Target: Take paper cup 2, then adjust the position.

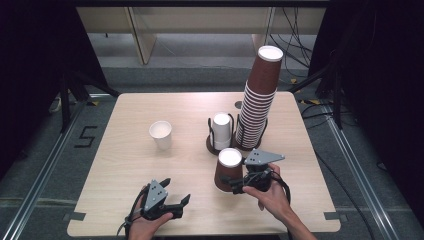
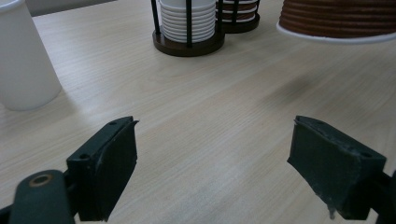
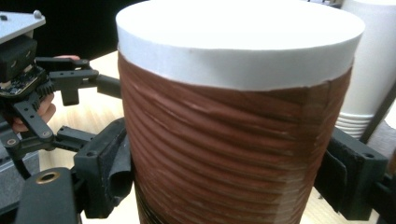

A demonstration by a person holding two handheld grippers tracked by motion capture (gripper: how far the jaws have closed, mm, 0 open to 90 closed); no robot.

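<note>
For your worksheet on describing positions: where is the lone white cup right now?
In the high view the white cup stands upside down, alone on the table's left half, left of the cup holder and beyond the left gripper.

A square table [image 1: 125, 165] with a pale wood-grain top is seen on a grey floor [image 1: 40, 150]. A single white cup [image 1: 161, 135] is stood upside down left of centre. Near the far right, a dark round holder [image 1: 220, 145] with a short stack of white cups is placed, touching a second holder [image 1: 248, 145] bearing a tall, leaning stack of brown cups [image 1: 260, 95]. In front of these a brown cup [image 1: 227, 170] is seen upside down; contact with the table cannot be told.
</note>
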